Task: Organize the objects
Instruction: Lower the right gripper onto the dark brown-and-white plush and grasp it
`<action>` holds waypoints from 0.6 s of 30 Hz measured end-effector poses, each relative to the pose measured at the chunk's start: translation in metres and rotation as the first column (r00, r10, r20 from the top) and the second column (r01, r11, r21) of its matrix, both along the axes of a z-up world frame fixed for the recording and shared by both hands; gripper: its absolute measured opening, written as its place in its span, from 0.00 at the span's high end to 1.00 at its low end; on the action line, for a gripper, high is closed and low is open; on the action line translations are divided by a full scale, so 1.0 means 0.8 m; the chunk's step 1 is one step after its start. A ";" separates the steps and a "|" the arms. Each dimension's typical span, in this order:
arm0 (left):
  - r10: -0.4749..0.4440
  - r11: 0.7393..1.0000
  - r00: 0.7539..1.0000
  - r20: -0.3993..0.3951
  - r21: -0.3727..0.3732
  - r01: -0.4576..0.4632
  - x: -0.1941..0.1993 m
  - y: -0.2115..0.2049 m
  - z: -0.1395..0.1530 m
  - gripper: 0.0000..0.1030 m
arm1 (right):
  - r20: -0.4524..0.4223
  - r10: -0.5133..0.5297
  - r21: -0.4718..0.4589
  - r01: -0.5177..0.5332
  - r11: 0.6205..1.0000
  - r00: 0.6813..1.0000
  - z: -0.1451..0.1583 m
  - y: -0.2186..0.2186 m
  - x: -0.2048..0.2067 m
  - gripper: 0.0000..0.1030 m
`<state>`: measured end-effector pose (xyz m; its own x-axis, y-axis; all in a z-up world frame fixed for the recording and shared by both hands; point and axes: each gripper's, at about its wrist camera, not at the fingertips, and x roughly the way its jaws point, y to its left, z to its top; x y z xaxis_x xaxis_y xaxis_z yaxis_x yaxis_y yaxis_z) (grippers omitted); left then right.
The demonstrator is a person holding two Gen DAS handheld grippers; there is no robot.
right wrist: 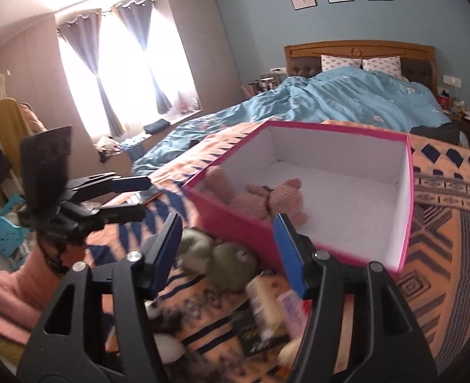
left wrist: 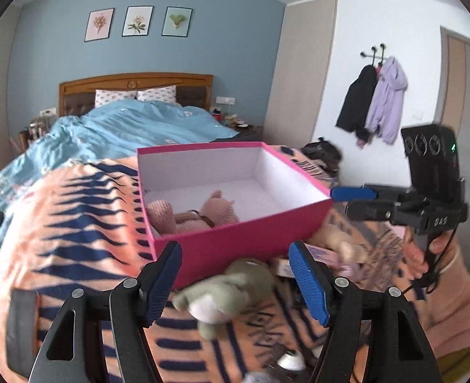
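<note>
An open pink box [left wrist: 244, 239] with a white inside stands on an orange patterned blanket [left wrist: 75, 223] on the bed. A pink plush toy [left wrist: 203, 212] lies inside it, also seen in the right wrist view [right wrist: 273, 201]. A green plush toy [left wrist: 225, 290] lies on the blanket in front of the box, between the fingers of my open, empty left gripper [left wrist: 235, 255]. My right gripper [right wrist: 228, 226] is open and empty above the green plush toy [right wrist: 222, 258]; it also shows at the right in the left wrist view [left wrist: 353, 202].
More small toys and a flat packet [right wrist: 286, 309] lie on the blanket near the box's front. A blue duvet [left wrist: 123, 127] and pillows cover the far bed. Coats [left wrist: 375, 99] hang on the right wall. A window with curtains [right wrist: 107, 63] is at the left.
</note>
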<state>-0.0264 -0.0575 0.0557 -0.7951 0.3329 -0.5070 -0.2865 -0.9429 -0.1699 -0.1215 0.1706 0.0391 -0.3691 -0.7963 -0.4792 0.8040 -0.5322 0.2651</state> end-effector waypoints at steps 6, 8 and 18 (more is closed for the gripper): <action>-0.049 0.999 0.998 0.035 -0.013 0.049 0.034 0.020 -0.026 0.30 | 0.066 0.018 0.036 -0.020 0.999 0.998 -0.037 0.019 0.035 0.40; -0.061 0.998 0.996 0.067 -0.018 0.063 0.041 0.027 -0.040 0.30 | 0.108 0.018 0.060 -0.025 0.998 0.994 -0.057 0.019 0.043 0.40; -0.076 0.997 0.974 0.212 0.043 0.069 0.065 0.031 -0.099 0.30 | 0.346 0.000 0.116 -0.043 0.992 0.938 -0.150 0.026 0.065 0.40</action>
